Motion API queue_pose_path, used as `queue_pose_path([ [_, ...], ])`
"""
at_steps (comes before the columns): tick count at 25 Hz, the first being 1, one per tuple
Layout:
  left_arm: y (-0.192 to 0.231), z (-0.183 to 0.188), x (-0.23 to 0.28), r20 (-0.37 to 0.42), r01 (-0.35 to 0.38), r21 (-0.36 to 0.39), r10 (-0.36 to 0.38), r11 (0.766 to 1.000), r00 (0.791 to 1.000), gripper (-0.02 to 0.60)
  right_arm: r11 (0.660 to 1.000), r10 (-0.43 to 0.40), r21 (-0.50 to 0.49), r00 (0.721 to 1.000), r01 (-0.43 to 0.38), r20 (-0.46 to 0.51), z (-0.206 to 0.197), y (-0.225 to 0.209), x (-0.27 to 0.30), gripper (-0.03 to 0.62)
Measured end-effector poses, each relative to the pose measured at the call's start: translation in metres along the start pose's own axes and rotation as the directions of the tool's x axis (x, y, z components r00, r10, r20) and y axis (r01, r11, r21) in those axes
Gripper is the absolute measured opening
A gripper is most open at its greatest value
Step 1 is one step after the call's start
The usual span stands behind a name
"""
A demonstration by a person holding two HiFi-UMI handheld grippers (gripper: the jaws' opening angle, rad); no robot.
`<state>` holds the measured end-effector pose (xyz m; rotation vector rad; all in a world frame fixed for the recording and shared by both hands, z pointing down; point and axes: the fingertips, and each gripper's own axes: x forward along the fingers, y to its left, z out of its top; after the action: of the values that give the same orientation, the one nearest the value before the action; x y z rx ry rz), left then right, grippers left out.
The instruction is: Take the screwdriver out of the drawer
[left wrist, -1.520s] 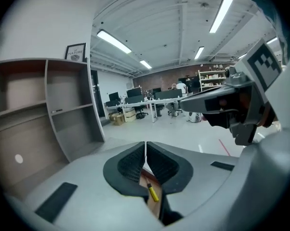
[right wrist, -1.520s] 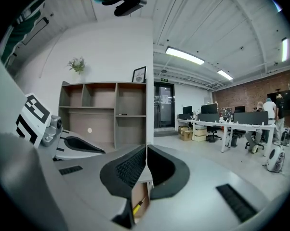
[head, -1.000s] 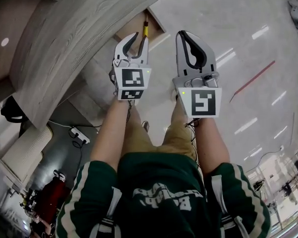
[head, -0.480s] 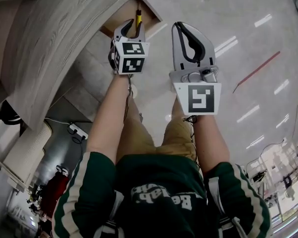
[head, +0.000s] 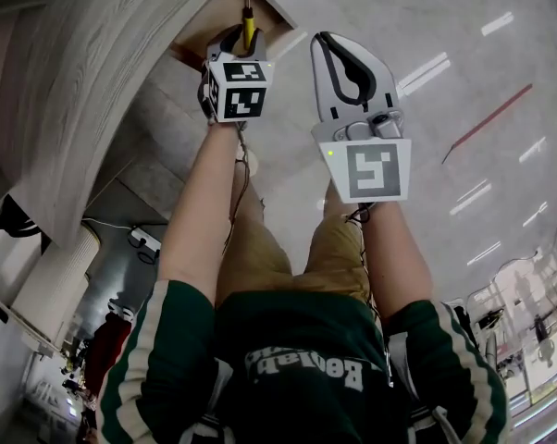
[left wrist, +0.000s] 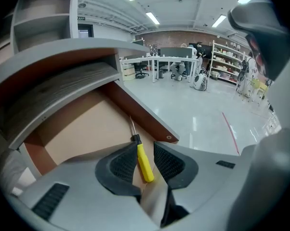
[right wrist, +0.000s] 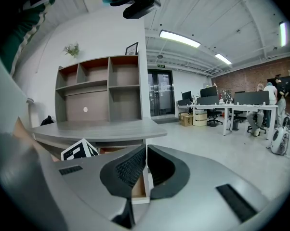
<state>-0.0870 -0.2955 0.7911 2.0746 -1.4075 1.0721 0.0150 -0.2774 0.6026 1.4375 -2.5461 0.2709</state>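
The curved grey desk (head: 93, 72) stood over the open drawer (left wrist: 87, 129). The left gripper (left wrist: 145, 153) had reached inside, its jaws spread to either side of the yellow-handled screwdriver (left wrist: 143, 160), which lay on the drawer floor by the right wall. Not yet clamped, so gripping and lifting out remained. The right gripper (right wrist: 146, 150) hung outside, jaws pressed together on nothing. White lettering on the green shirt (head: 302, 368) was unreadable.
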Motion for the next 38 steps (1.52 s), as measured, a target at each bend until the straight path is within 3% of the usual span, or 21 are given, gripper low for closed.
queue_pose_path([
  [11, 0.001, -0.005, 0.030, -0.079, -0.023, -0.023, 0.021, 0.999, 0.997, 0.115, 1.000, -0.005, 0.030, 0.999, 0.006, -0.032, -0.013, -0.013, 0.008, 0.034],
  [19, 0.013, -0.016, 0.042, -0.136, -0.089, -0.079, 0.077, 0.993, 0.988, 0.109, 0.999, -0.004, 0.037, 0.999, 0.005, -0.039, -0.018, -0.020, 0.009, 0.034],
  [23, 0.014, -0.021, 0.050, -0.161, -0.114, -0.067, 0.102, 0.991, 0.982, 0.109, 0.999, 0.000, 0.047, 0.999, 0.002, -0.041, -0.026, -0.022, 0.011, 0.034],
  [27, 0.013, -0.015, 0.050, -0.168, -0.142, -0.068, 0.128, 0.988, 0.977, 0.109, 0.999, 0.004, 0.041, 0.999, -0.003, -0.035, -0.020, -0.027, 0.010, 0.034],
  [33, 0.014, -0.013, 0.044, -0.158, -0.148, -0.154, 0.123, 0.977, 0.980, 0.084, 0.999, 0.005, 0.036, 0.999, -0.004, -0.035, -0.018, -0.028, 0.005, 0.034],
  [38, 0.011, -0.017, 0.035, -0.150, -0.135, -0.126, 0.116, 0.983, 0.982, 0.078, 1.000, 0.008, 0.030, 0.999, -0.007, -0.039, -0.019, -0.025, 0.002, 0.034],
])
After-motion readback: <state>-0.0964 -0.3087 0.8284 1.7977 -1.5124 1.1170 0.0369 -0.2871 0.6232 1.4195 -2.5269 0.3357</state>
